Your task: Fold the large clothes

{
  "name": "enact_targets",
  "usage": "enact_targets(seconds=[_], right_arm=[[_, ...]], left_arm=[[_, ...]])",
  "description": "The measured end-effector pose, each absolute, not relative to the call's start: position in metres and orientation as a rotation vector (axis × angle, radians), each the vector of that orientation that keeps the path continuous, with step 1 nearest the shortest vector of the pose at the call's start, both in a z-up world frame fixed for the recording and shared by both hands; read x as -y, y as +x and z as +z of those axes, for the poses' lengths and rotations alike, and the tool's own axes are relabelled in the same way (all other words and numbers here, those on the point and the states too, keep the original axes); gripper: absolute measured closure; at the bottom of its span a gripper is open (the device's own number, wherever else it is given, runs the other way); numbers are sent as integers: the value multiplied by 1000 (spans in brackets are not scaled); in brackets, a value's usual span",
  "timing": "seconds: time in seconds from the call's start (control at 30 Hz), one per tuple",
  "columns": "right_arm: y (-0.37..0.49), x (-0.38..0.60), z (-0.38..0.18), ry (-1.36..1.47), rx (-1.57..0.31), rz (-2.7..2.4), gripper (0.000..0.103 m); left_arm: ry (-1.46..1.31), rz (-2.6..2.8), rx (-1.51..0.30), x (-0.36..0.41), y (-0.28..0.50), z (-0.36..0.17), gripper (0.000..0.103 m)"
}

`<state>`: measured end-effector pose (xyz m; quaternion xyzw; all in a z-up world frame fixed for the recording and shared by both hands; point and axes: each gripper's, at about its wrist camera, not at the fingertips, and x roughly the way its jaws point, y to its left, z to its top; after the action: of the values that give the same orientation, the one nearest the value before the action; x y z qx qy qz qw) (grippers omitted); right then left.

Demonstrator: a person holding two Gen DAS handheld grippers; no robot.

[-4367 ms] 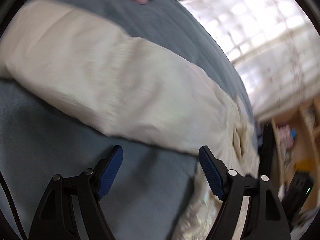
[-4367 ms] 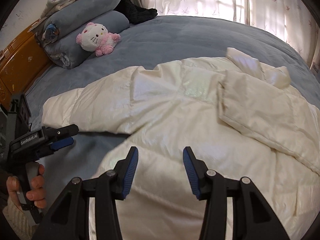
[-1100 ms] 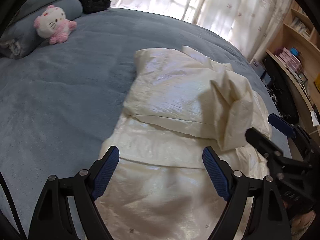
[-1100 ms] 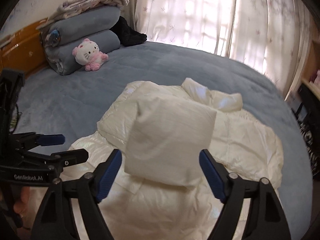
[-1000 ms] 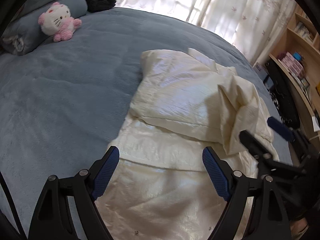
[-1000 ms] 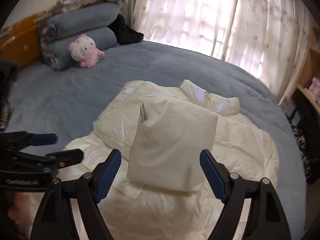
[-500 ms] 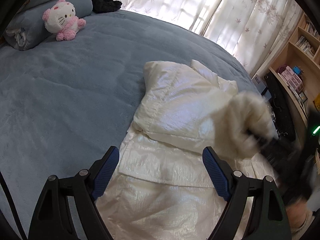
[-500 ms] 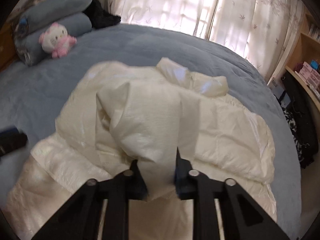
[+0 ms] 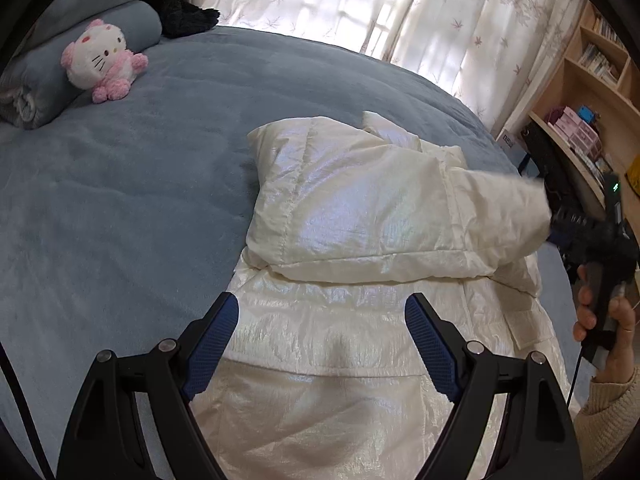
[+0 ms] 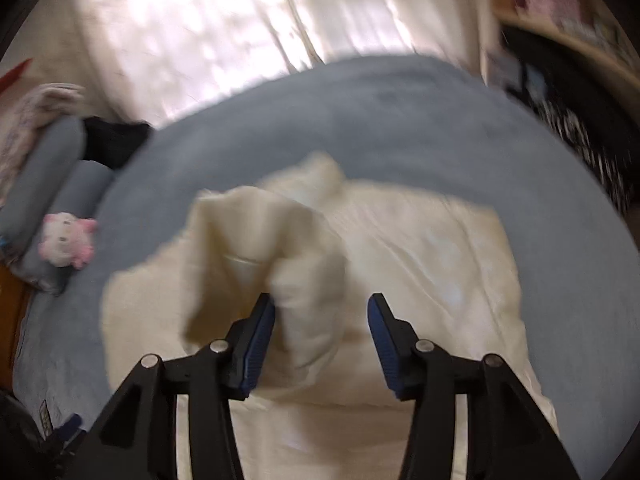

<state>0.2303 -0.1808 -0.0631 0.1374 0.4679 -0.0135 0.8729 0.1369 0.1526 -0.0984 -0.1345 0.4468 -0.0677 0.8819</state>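
Over the cream jacket (image 9: pixel 360 216), the right tool (image 10: pixel 320 336) hangs parted, sleeve (image 10: pixel 308 300) between.

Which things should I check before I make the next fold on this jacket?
1. Left gripper open and holding nothing: ok.
2. Right gripper has a firm hold on the sleeve: cannot tell. Its fingers stand apart with cloth between them, and the view is blurred.
3. Sleeve lies flat across the jacket: not ok. Its end is lifted at the right gripper.
4. Plush toy is away from the jacket: ok.
5. Lower hem lies flat on the bed: cannot tell, it is out of view.
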Motion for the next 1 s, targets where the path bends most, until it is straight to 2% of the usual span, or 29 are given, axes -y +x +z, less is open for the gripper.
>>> enact_targets(seconds=[0.07,0.13,0.2,0.23,0.6,0.87,0.93,0.97,1.0], right_arm=[[227,197,-72,357,-993,-1,54],[223,209,-72,428,-985,49,49],[221,215,-69,466,-965,90,33],[221,216,-67,482,-953,112,31],[219,210,-47,578,-813,347,30],[239,191,-64,439,-921,309,30],[248,189,-78,438,-955,310,34],[252,188,-84,439,-961,317,45],[256,186,-88,432,-969,317,66]], left_arm=[[-262,-155,-936,-152,143,-96,19],[-266,-208,-944,-155,154,-96,19],[-274,-228,-954,-159,170,-99,19],[-278,-232,-961,-161,179,-101,19],[-373,-174,-1037,-179,268,-145,19],[-349,-171,-1057,-165,291,-160,19],[-348,-166,-1054,-164,295,-160,19],[-344,-164,-1052,-164,298,-160,19],[-338,-159,-1047,-163,300,-160,19]])
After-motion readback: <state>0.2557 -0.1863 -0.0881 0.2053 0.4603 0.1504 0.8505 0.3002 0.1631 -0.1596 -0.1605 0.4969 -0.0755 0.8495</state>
